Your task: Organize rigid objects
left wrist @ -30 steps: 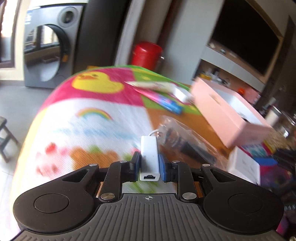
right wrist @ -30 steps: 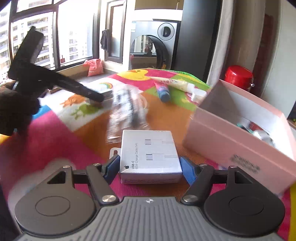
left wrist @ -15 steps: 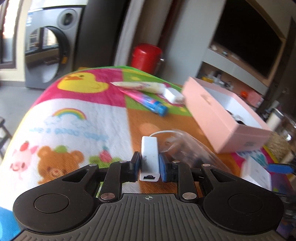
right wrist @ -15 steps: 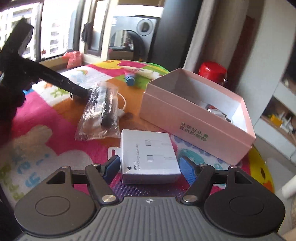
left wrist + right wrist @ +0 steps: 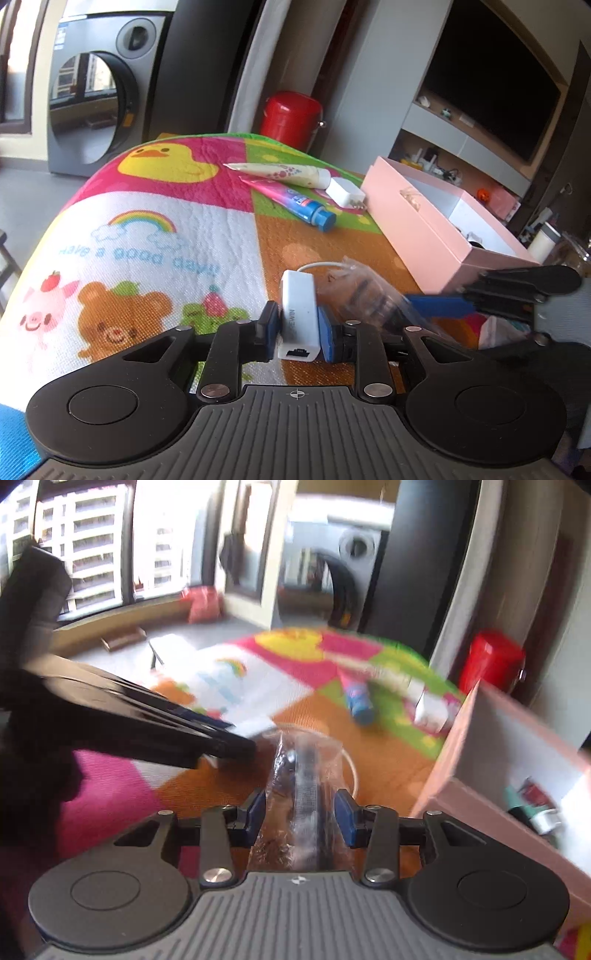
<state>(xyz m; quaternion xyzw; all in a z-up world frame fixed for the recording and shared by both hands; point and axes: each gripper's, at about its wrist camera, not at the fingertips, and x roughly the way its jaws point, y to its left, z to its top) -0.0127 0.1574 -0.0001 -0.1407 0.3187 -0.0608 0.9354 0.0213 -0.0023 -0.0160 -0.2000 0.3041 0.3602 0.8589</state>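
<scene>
The left gripper (image 5: pixel 298 330) has its 2 fingers closed tight on a white adapter (image 5: pixel 299 314), gripping its long sides near the port end. The adapter's long axis runs straight ahead along the fingers, and its thin white cable (image 5: pixel 320 264) curls off the far end toward the pink box (image 5: pixel 424 236). The box lies ahead and to the right of these fingers, open side up, so the coming move looks like a lift and a swing right over its near wall.

The right gripper (image 5: pixel 300 814) has its fingers partly open on either side of a clear bag (image 5: pixel 301 775) holding a dark object; the blue pads sit just beside the plastic, and motion blur hides whether they already press it. The bag's long axis also points ahead, and it lies between the adapter and the box, nearer the right hand.

The left view shows the worktop's cartoon cloth (image 5: pixel 147 236) sharply, with 2 tubes (image 5: pixel 295 199) and a white plug (image 5: pixel 345 192) beyond the box's far end. Only the right view looks into the box (image 5: pixel 491 738), where small items rest at the bottom.
</scene>
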